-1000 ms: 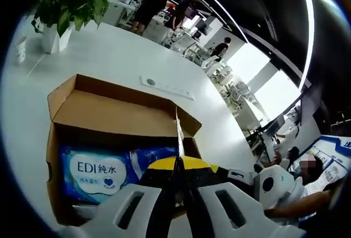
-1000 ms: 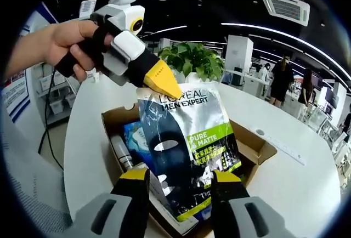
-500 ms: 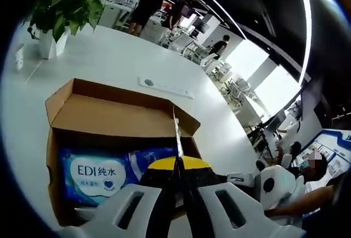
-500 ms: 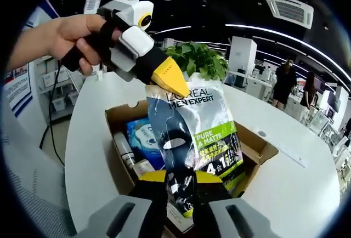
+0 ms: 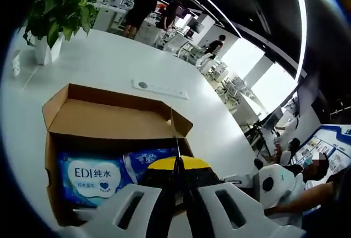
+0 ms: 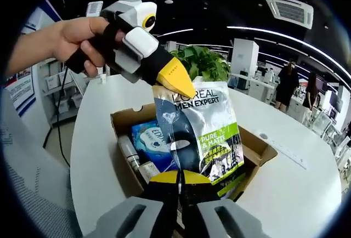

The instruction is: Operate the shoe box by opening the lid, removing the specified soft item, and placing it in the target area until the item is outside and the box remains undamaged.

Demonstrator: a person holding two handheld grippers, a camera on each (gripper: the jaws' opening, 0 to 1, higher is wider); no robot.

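Note:
The open cardboard shoe box [image 6: 125,158] stands on a white round table [image 6: 93,139]. A grey and green face mask sachet [image 6: 204,131] hangs above it. A hand holds my left gripper [image 6: 176,80], which is shut on the sachet's top edge. My right gripper [image 6: 180,179] is shut on the sachet's lower edge. In the left gripper view the sachet [image 5: 174,131] shows edge-on as a thin line rising from my left gripper [image 5: 178,164], over the box [image 5: 109,114]. A blue wipes pack [image 5: 93,175] lies inside the box.
A small tube [image 6: 129,151] lies beside the blue wipes pack [image 6: 152,142] in the box. A potted plant [image 5: 52,16] stands at the table's far side, and a flat white strip [image 5: 159,89] lies beyond the box. People stand among desks in the background.
My right gripper's jaws, open around the sachet a second ago, have come together on its lower edge. The left gripper still holds the top edge, a little higher over the box.

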